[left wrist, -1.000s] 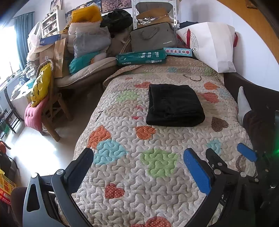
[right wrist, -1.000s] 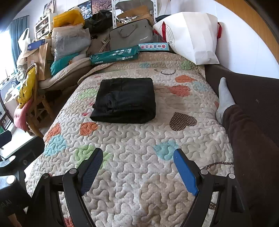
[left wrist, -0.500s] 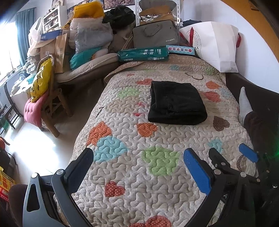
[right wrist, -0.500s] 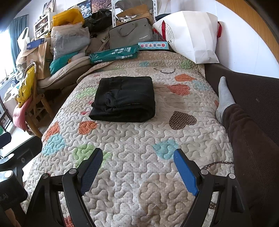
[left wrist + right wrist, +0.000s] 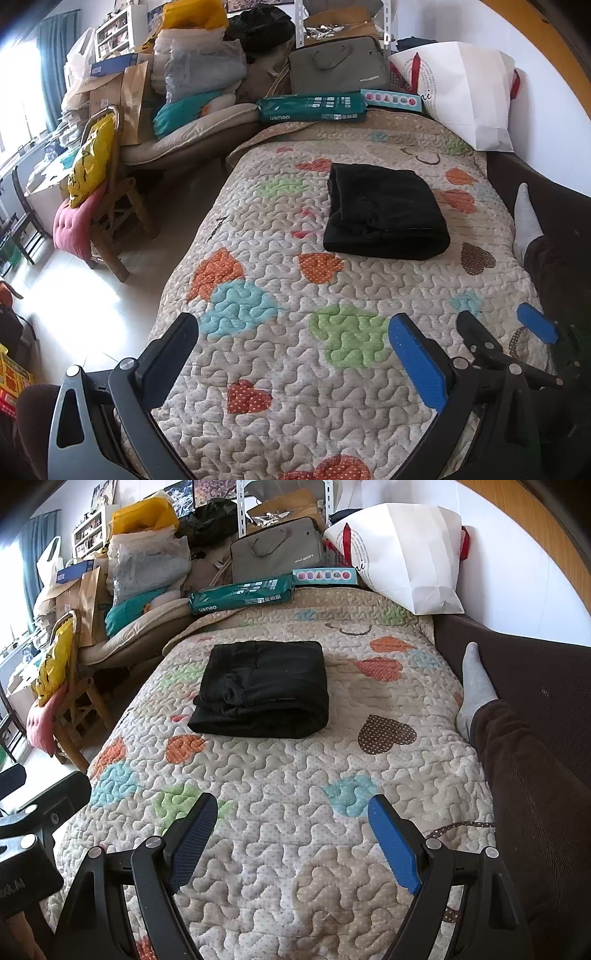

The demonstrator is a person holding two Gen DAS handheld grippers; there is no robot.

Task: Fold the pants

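Black pants (image 5: pixel 384 214) (image 5: pixel 264 688) lie folded into a thick rectangle on the heart-patterned quilt (image 5: pixel 295 302) (image 5: pixel 295 775), in the far half of the bed. My left gripper (image 5: pixel 295 339) hovers open over the near part of the quilt, well short of the pants, with nothing between its fingers. My right gripper (image 5: pixel 291 816) is open too and empty, also well back from the pants. The right gripper's blue pads (image 5: pixel 537 326) show at the right edge of the left wrist view.
A person's leg in dark trousers (image 5: pixel 532 794) with a grey sock (image 5: pixel 474 686) rests along the bed's right side. A white paper bag (image 5: pixel 410 557), a green pack (image 5: pixel 242 594) and a grey case (image 5: pixel 277 550) crowd the far end. A cluttered wooden chair (image 5: pixel 107 206) stands left.
The left wrist view has shifted slightly, so the pants sit a little farther right and lower. Both grippers stay open; the right one has not moved.
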